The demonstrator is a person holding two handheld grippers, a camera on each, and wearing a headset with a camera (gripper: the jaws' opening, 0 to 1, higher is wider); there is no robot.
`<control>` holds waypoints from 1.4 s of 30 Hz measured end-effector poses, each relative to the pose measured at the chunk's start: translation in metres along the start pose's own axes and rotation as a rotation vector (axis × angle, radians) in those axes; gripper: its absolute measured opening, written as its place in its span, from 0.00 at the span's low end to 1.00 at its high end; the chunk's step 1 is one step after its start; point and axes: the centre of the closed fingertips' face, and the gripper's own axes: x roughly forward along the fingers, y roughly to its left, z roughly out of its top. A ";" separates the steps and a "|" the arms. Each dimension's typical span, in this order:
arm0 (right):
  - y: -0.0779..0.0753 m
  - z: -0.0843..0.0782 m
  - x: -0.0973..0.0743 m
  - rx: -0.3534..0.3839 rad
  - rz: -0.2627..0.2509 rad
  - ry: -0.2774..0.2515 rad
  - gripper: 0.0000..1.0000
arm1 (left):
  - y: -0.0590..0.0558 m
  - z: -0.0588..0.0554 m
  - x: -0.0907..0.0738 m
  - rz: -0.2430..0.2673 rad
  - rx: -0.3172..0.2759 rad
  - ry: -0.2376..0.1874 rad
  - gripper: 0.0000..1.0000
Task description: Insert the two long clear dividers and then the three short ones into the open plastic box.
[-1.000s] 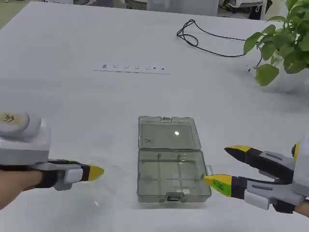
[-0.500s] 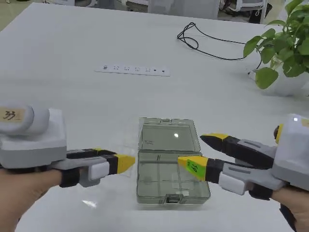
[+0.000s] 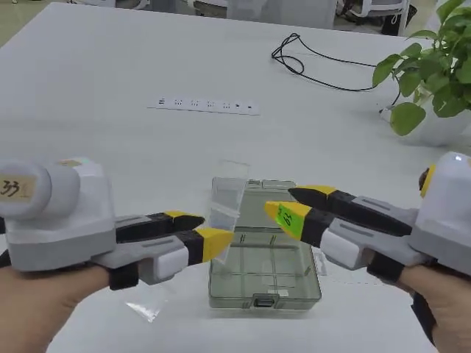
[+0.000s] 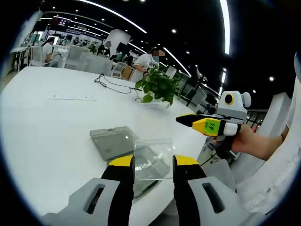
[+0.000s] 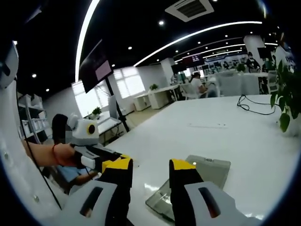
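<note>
Left tongs (image 3: 202,228) pinched a clear divider (image 3: 227,193) by its lower edge, upright over the open plastic box (image 3: 221,290) on the tabletop (image 3: 110,110), probably to line it up with a slot. Right tongs (image 3: 287,202) hovered beside it, parted and empty.

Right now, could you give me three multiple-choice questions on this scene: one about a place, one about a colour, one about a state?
1. Where is the plant? A. at the table's far right B. on the floor C. on a shelf
2. What colour is the power strip? A. black B. white C. yellow
3. The left gripper is: A. open, empty B. shut on a pen C. shut on a clear divider
1 A: its leaves show at the right. 2 B: pale like the table. 3 C: the divider stands between its jaws.
</note>
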 end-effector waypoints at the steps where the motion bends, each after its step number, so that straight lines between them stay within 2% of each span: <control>1: 0.001 -0.001 0.000 0.003 0.000 0.001 0.30 | -0.001 0.000 0.000 -0.002 0.000 0.000 0.30; 6: 0.011 -0.009 0.009 0.017 0.010 0.025 0.26 | -0.004 0.002 0.005 -0.005 0.005 0.004 0.30; 16: 0.014 -0.021 0.020 0.067 0.005 0.068 0.18 | -0.011 0.002 0.010 -0.011 0.044 0.020 0.30; 21: 0.018 -0.023 0.024 0.088 0.011 0.074 0.14 | -0.011 0.000 0.011 -0.009 0.071 0.032 0.30; 29: 0.018 -0.028 0.028 0.128 -0.013 0.091 0.09 | -0.010 0.000 0.011 -0.001 0.084 0.035 0.30; 34: 0.016 -0.028 0.028 0.149 -0.054 0.082 0.07 | -0.010 -0.002 0.014 0.002 0.069 0.028 0.30; 36: 0.017 -0.027 0.028 0.154 -0.053 0.083 0.07 | -0.009 -0.004 0.015 0.008 0.076 0.031 0.27; 39: 0.016 -0.026 0.028 0.156 -0.056 0.086 0.07 | -0.012 -0.004 0.015 -0.003 0.053 0.024 0.29; 42: 0.017 -0.027 0.028 0.155 -0.052 0.095 0.07 | -0.013 -0.006 0.015 -0.006 0.058 0.032 0.30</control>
